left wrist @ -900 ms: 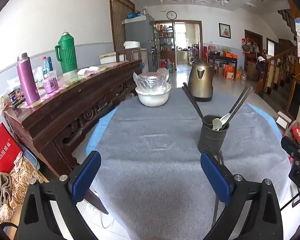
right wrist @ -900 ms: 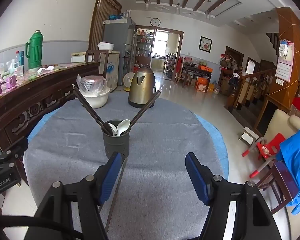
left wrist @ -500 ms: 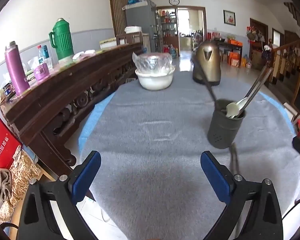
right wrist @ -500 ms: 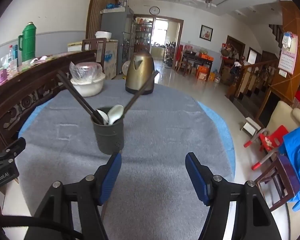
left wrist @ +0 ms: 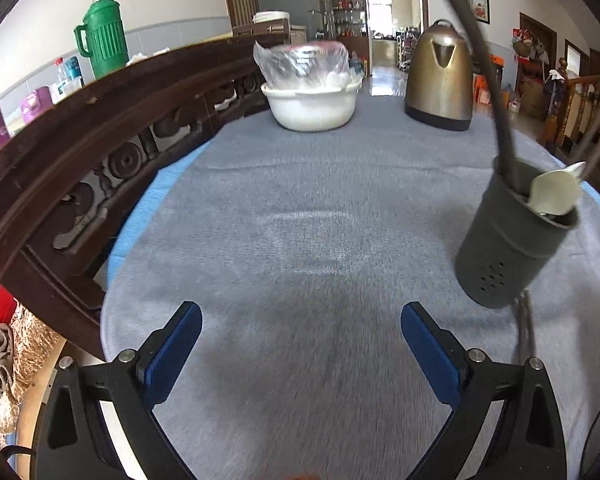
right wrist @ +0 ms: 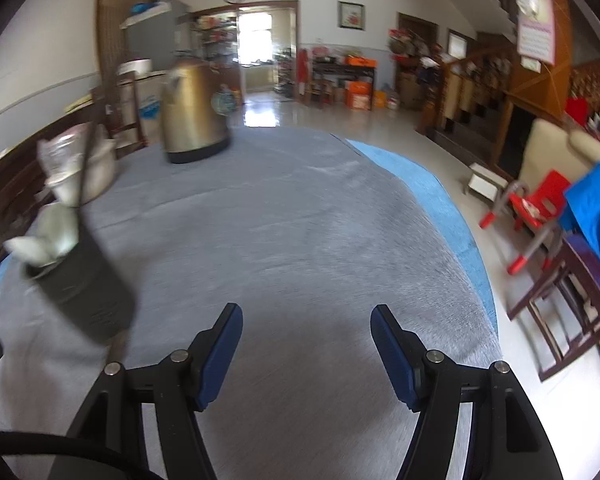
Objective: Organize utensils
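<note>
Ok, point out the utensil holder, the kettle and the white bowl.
utensil holder (left wrist: pixel 508 252), left wrist view, grey side wall.
kettle (left wrist: pixel 440 80), left wrist view, brass-coloured body.
white bowl (left wrist: pixel 312 106), left wrist view, outer wall.

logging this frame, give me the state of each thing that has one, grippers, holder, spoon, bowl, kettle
left gripper: open, empty, over the grey cloth
right gripper: open, empty
utensil holder: upright on the cloth, holding utensils
white spoon: inside the holder, bowl end up
chopstick: lying flat on the cloth beside the holder
white bowl: covered with clear plastic
kettle: upright, lid shut
</note>
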Tool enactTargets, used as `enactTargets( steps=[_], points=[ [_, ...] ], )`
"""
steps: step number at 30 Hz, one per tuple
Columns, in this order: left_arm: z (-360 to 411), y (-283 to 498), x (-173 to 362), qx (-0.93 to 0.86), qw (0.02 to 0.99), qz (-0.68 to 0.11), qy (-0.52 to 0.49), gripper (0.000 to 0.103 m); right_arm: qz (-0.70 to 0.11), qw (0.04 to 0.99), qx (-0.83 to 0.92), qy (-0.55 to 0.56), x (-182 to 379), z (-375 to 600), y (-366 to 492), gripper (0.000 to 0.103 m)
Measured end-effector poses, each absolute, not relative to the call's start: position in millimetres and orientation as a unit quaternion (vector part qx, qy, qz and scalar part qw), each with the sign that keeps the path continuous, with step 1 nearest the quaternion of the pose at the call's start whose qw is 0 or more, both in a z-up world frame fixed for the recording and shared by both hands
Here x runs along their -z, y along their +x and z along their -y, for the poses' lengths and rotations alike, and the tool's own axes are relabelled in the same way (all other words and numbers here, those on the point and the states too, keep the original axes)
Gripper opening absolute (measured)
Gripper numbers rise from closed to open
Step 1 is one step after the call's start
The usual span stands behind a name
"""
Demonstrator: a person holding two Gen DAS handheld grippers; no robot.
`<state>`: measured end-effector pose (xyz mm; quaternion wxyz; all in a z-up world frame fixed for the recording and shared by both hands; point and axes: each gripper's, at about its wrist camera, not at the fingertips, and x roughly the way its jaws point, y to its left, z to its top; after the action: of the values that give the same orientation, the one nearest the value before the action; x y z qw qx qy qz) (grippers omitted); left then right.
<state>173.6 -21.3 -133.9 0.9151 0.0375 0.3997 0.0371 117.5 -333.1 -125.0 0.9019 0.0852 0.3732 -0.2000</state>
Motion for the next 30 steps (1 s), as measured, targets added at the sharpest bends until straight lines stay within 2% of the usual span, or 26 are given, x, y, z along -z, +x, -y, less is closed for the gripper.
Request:
enactTargets(
  steps=[11,17,20,24,30],
  points=[
    [27.7,196.9,154.4,-0.042,0.909,-0.415,0.023,0.100,-0.378,0.887,0.223,0.145,149.5,372.9,127.1,0.070],
    [27.6,202.4,161.5,-0.041,0.905,-0.423,0.024,0.100,-0.379,0.896,0.212,0.091,147.8,348.1,130.5,0.070],
    [21.5,202.4,165.5,-0.049,0.899,-0.436,0.010,0.100,-0.389,0.891,0.207,0.111,150.1,349.3,131.7,0.070],
    [20.9,194.2,152.7,-0.051,0.905,-0.422,0.003,0.100,-0.377,0.902,0.166,0.130,135.0,338.7,122.9,0.070],
    [33.2,171.1,125.6,-0.034,0.919,-0.391,0.031,0.100,-0.334,0.936,0.067,0.088,92.2,277.8,100.5,0.070]
  ],
)
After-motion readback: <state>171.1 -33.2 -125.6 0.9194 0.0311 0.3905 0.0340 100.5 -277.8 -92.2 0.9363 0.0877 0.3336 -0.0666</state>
